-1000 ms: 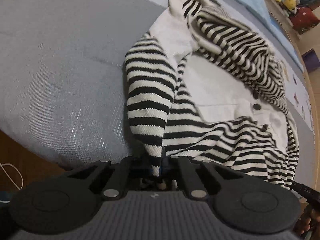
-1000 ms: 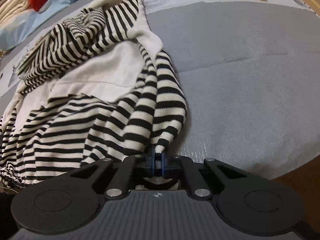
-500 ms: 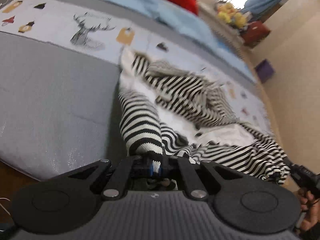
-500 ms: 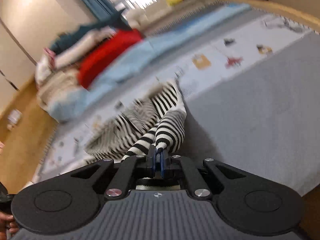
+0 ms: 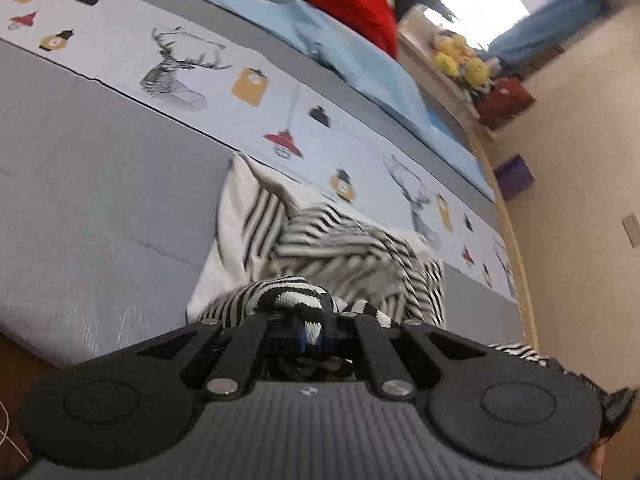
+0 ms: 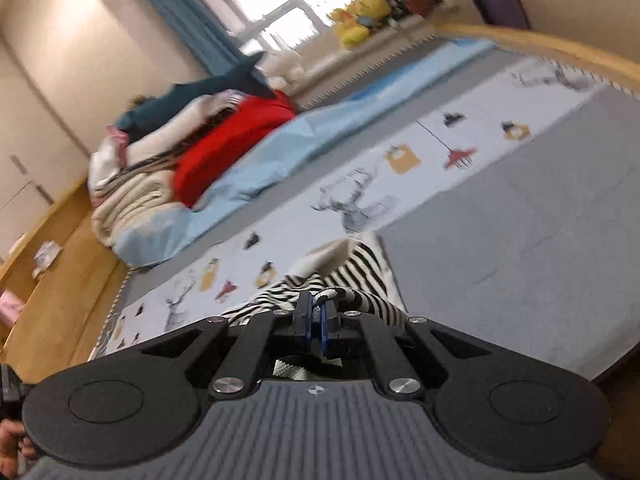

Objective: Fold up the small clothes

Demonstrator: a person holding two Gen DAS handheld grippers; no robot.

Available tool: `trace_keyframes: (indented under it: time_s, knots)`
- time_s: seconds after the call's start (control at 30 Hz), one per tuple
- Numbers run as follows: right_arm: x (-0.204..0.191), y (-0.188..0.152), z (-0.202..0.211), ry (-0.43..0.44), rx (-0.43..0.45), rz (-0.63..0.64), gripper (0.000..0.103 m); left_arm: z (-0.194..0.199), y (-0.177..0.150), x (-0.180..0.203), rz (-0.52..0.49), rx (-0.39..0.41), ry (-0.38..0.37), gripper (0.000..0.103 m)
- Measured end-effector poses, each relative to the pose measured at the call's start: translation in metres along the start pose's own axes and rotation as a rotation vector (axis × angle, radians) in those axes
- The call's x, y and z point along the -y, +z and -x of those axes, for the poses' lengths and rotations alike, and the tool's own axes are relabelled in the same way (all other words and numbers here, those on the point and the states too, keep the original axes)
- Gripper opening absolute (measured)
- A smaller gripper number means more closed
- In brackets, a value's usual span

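Observation:
A small black-and-white striped garment with a white lining (image 5: 320,248) lies bunched on the grey mat (image 5: 80,200). My left gripper (image 5: 310,334) is shut on a striped sleeve end of it. My right gripper (image 6: 316,320) is shut on another striped part of the same garment (image 6: 360,264), which trails ahead of the fingers. Most of the garment is hidden below both gripper bodies.
A pale printed strip with deer and lantern pictures (image 6: 360,200) runs across the mat. Behind it lie a light blue sheet (image 6: 280,152) and a pile of clothes with a red one (image 6: 232,144). A wooden edge (image 5: 516,260) borders the mat; plush toys (image 5: 460,60) sit beyond.
Both grippers have lifted and tilted up with the garment held, so the views now look across the mat to the room. The garment has bunched closer to the fingers.

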State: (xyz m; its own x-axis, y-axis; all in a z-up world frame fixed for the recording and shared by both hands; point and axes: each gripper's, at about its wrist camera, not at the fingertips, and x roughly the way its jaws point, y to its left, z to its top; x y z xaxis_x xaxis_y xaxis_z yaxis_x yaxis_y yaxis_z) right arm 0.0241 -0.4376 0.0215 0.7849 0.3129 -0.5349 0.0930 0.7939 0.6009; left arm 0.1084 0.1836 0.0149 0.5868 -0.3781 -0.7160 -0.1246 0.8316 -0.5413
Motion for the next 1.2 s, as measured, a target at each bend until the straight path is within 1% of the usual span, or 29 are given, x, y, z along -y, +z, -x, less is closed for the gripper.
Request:
trace_keyframes:
  time_s: [0.07,0.1,0.17,0.3,0.37,0.43,0.5,0.53,0.57,0.6,0.63,0.67,0.73,0.8,0.87,0.93,0.97,1.03,1.07,1.1,1.2]
  knots:
    - [-0.001,0.011,-0.022,-0.012,-0.005,0.004,0.003,-0.018,0.019,-0.006,0.020,0.003,0.013,0.005]
    - [-0.002,0.020,-0.037,-0.028,-0.010,0.009,0.003,-0.029,0.031,-0.009,0.032,0.004,0.023,0.005]
    - [-0.002,0.034,-0.065,-0.033,-0.026,0.003,0.003,-0.050,0.051,-0.012,0.045,0.003,0.033,0.005]
    - [-0.009,0.071,-0.139,-0.075,-0.049,0.041,0.003,-0.107,0.092,-0.025,0.122,0.000,0.072,0.005]
    - [-0.008,0.085,-0.175,-0.097,-0.058,0.030,0.003,-0.132,0.103,-0.038,0.181,-0.002,0.076,0.006]
    - [-0.004,0.093,-0.209,-0.129,-0.069,0.015,0.003,-0.154,0.104,-0.058,0.294,-0.013,0.046,0.007]
    - [0.005,0.092,-0.241,-0.165,-0.089,-0.002,0.004,-0.167,0.101,-0.075,0.413,-0.043,0.009,0.011]
    - [0.011,0.088,-0.252,-0.184,-0.102,-0.014,0.005,-0.166,0.103,-0.079,0.440,-0.043,-0.004,0.016]
    - [0.018,0.084,-0.260,-0.201,-0.115,-0.030,0.008,-0.164,0.105,-0.079,0.441,-0.028,-0.022,0.028]
    - [0.025,0.079,-0.265,-0.216,-0.125,-0.052,0.010,-0.160,0.108,-0.078,0.432,-0.004,-0.043,0.038]
    - [0.029,0.078,-0.267,-0.245,-0.140,-0.073,0.010,-0.158,0.109,-0.075,0.420,0.013,-0.056,0.057]
    - [0.029,0.079,-0.266,-0.254,-0.127,-0.090,0.010,-0.155,0.111,-0.072,0.398,0.027,-0.072,0.062]
    - [0.025,0.087,-0.257,-0.225,-0.058,-0.078,0.015,-0.153,0.113,-0.064,0.362,0.043,-0.115,0.062]
    - [0.020,0.091,-0.245,-0.216,0.005,-0.055,0.026,-0.150,0.111,-0.056,0.342,0.054,-0.156,0.062]
    - [0.020,0.091,-0.239,-0.181,0.020,-0.056,0.027,-0.152,0.109,-0.044,0.286,0.039,-0.156,0.062]
    - [0.018,0.087,-0.239,-0.138,-0.011,-0.042,0.027,-0.159,0.105,-0.030,0.216,0.005,-0.108,0.062]
    - [0.017,0.083,-0.242,-0.126,-0.042,-0.026,0.029,-0.165,0.102,-0.024,0.183,-0.014,-0.076,0.062]
    - [0.014,0.075,-0.251,-0.091,-0.126,0.000,0.036,-0.175,0.096,-0.016,0.139,-0.043,-0.027,0.062]
    - [0.013,0.071,-0.257,-0.082,-0.166,0.015,0.042,-0.180,0.095,-0.013,0.121,-0.051,-0.007,0.062]
    - [0.010,0.068,-0.262,-0.083,-0.194,0.032,0.046,-0.185,0.093,-0.011,0.108,-0.054,0.010,0.062]
    - [0.001,0.058,-0.272,-0.115,-0.239,0.092,0.049,-0.198,0.092,-0.006,0.092,-0.065,0.056,0.061]
